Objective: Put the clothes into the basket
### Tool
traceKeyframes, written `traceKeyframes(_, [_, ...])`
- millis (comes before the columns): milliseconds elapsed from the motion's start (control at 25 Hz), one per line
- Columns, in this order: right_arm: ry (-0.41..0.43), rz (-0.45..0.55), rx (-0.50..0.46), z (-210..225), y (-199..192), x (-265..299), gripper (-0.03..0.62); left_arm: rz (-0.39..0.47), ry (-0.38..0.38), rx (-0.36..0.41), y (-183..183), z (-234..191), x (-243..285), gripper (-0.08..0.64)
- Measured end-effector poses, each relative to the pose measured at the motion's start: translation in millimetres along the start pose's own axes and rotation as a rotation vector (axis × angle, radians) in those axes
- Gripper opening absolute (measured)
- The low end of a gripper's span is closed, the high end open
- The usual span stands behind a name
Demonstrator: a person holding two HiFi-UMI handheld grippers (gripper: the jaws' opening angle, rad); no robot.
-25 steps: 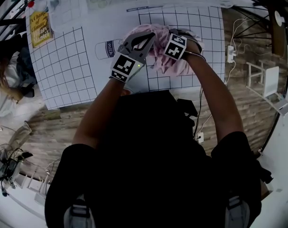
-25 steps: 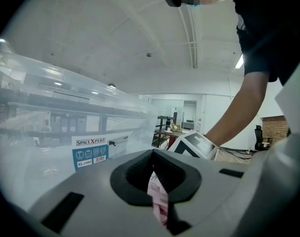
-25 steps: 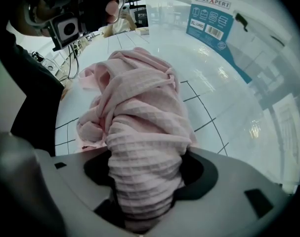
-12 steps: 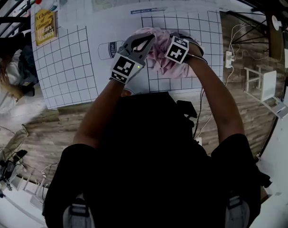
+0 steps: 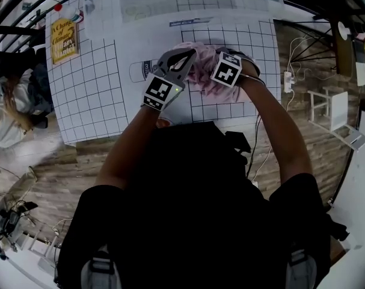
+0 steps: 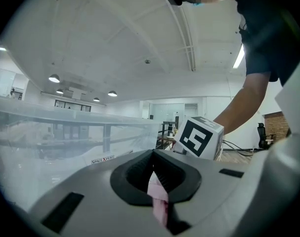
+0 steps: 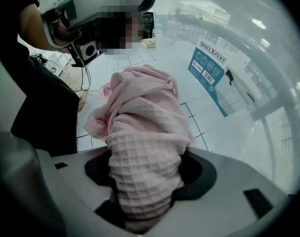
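A pink waffle-weave cloth hangs bunched between my two grippers over the white gridded table. My left gripper is shut on a thin edge of the cloth; in the head view it sits at the cloth's left side. The right gripper points steeply down and is shut on a thick bundle of the cloth, whose loose end dangles below. The clear plastic basket stands at the table's far side; its wall rises close by in the right gripper view.
A milk label lies on the table left of the grippers, and a yellow booklet lies at the far left corner. Another person sits on the floor at left. A power strip and a white stool are right of the table.
Both grippers have lifted the pink cloth a little higher above the table, keeping their hold on it.
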State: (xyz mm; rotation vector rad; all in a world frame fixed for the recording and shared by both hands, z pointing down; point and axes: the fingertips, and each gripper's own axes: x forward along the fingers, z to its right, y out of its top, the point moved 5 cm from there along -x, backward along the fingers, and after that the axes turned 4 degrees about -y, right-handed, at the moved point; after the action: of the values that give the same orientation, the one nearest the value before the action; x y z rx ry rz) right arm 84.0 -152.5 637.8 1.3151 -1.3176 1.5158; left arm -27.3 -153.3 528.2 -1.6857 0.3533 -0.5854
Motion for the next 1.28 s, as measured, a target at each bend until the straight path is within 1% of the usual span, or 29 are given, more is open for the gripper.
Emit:
traceKeyframes(280, [-0.012, 0.010, -0.021, -5, 10, -27, 0.299, 0.021, 0.019, 0.005, 18, -1, -10, 0.002])
traceKeyframes(480, [-0.025, 0.009, -0.042, -9, 17, -47, 0.299, 0.044, 0.038, -0.004, 37, 0, -20, 0.002])
traceKeyframes(640, [-0.038, 0.014, -0.054, -9, 23, -62, 0.299, 0.057, 0.045, 0.006, 49, 0, -27, 0.002])
traceKeyframes(800, [-0.062, 0.006, -0.070, -4, 26, -74, 0.301, 0.041, 0.065, 0.016, 64, -1, -33, 0.002])
traceKeyframes(1120, [-0.085, 0.012, -0.089, -6, 41, -106, 0.301, 0.037, 0.084, 0.028, 96, 3, -52, 0.002])
traceKeyframes(1280, [-0.095, 0.010, -0.104, -8, 45, -123, 0.301, 0.049, 0.100, 0.037, 109, 3, -63, 0.002])
